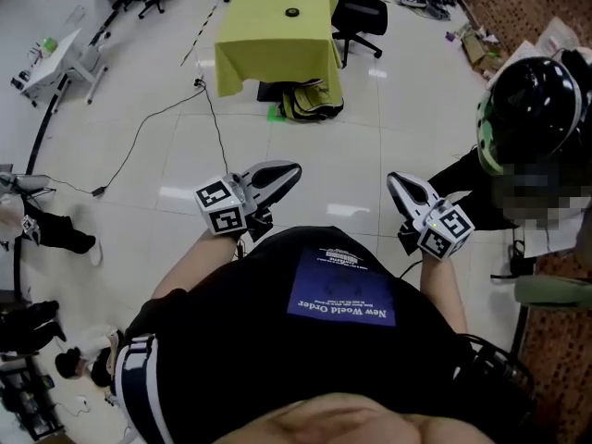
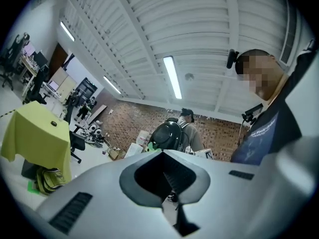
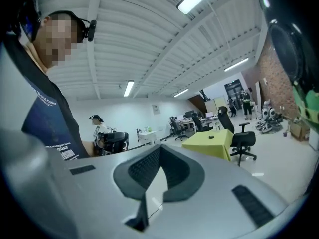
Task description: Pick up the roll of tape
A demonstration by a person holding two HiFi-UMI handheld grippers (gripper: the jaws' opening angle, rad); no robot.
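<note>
The roll of tape (image 1: 293,11) is a small dark ring lying on a table under a yellow-green cloth (image 1: 277,49), far across the floor in the head view. It also shows as a dark spot in the left gripper view (image 2: 53,124) and in the right gripper view (image 3: 211,137). My left gripper (image 1: 289,170) is held in front of my chest, its tips together and empty. My right gripper (image 1: 396,184) is beside it, also shut with nothing held. Both are far from the table. In their own views the left gripper (image 2: 163,153) and right gripper (image 3: 160,147) show fingertips meeting.
A black office chair (image 1: 361,15) stands right of the table, and a bag (image 1: 310,100) lies at its foot. A cable (image 1: 148,132) runs over the white tiled floor. A person with a black helmet-like pack (image 1: 532,109) is close on my right. Desks and chairs stand far left.
</note>
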